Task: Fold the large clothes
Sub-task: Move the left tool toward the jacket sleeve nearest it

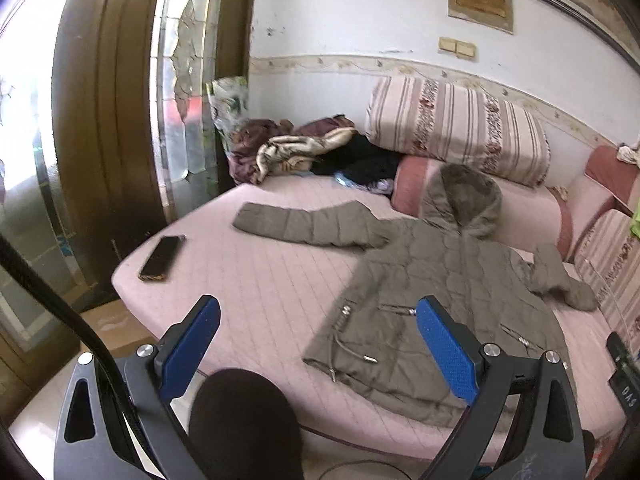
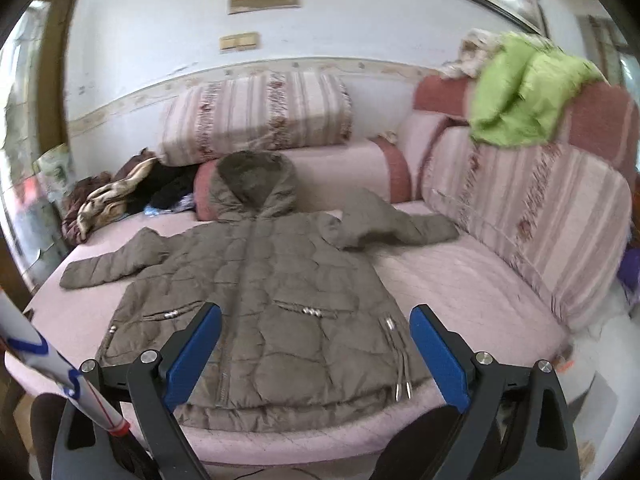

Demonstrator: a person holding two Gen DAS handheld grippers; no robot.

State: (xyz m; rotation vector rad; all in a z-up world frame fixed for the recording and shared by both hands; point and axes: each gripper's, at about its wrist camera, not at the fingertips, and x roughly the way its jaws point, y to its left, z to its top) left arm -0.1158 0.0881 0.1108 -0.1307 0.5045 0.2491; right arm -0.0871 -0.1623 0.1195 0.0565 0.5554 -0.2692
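An olive-brown hooded puffer jacket [image 1: 448,300] lies flat, front up, on a pink quilted sofa seat [image 1: 248,292]. Its hood rests against the back cushion and both sleeves are spread out to the sides. It also shows in the right wrist view [image 2: 272,300]. My left gripper [image 1: 318,312] is open and empty, held above the seat's front edge near the jacket's left hem. My right gripper [image 2: 316,320] is open and empty, held above the jacket's lower hem.
A dark phone [image 1: 162,258] lies on the seat's left corner. A pile of clothes [image 1: 304,148] sits at the back left. Striped cushions [image 2: 256,112] line the back. A green garment [image 2: 520,88] hangs over the right backrest. A cardboard box [image 1: 112,328] stands on the floor at left.
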